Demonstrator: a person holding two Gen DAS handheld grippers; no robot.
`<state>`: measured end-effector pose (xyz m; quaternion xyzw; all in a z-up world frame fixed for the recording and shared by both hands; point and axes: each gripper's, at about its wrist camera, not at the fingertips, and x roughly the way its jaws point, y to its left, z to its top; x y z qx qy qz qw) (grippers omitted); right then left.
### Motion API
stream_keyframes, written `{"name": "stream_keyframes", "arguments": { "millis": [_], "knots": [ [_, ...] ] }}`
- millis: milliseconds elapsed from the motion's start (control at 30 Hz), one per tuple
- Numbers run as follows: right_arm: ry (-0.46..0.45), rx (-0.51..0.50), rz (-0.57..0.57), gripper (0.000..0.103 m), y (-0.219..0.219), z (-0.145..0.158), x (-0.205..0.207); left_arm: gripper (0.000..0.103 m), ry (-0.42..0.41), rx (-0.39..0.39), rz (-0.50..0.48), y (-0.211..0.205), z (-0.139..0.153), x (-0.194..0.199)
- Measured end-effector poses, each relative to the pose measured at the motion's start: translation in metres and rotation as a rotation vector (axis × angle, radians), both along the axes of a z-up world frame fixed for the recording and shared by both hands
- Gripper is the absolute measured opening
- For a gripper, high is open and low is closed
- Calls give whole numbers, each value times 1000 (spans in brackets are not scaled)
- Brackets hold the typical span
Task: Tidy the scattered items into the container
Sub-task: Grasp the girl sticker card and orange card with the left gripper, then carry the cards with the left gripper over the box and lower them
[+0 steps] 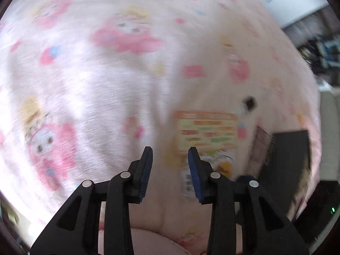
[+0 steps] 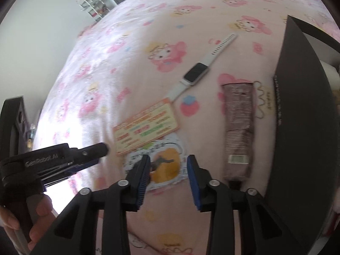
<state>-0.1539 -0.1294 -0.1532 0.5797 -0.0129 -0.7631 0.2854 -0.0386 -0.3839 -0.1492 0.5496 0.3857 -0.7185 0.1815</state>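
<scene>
On the pink cartoon-print bedsheet lie an orange card, a white snack packet with an orange picture, a brown tube and a white-strapped smartwatch. The black box stands at the right. My right gripper hovers open over the snack packet, its pads apart from it. My left gripper, held by a hand, points at the card's left end. In the blurred left wrist view the left gripper is open and empty, with the card, the packet and the box to its right.
A white shelf rack stands by the wall beyond the bed's far left corner. Dark furniture sits at the bed's left side. A small dark blurred thing lies above the card in the left wrist view.
</scene>
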Motion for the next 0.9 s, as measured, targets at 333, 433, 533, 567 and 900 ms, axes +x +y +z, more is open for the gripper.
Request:
{"name": "stream_keyframes", "arguments": {
  "millis": [333,433,533,567,900],
  "knots": [
    [-17,64,-29,47,-17,-28,-23,40,-9,90,-70,13,-19,-24],
    [-18,59,3,52,-24,-34,-24,40,-14,114,-66,10,-27,-27],
    [-6,21,31,54,-24,-33,-21,40,-5,149,-86,13,-31,-33],
    [-10,1,36,54,-23,-32,-20,40,1,152,-98,15,-32,-34],
    [-27,-220,50,29,19,24,15,24,102,18,-133,49,29,3]
  ]
}}
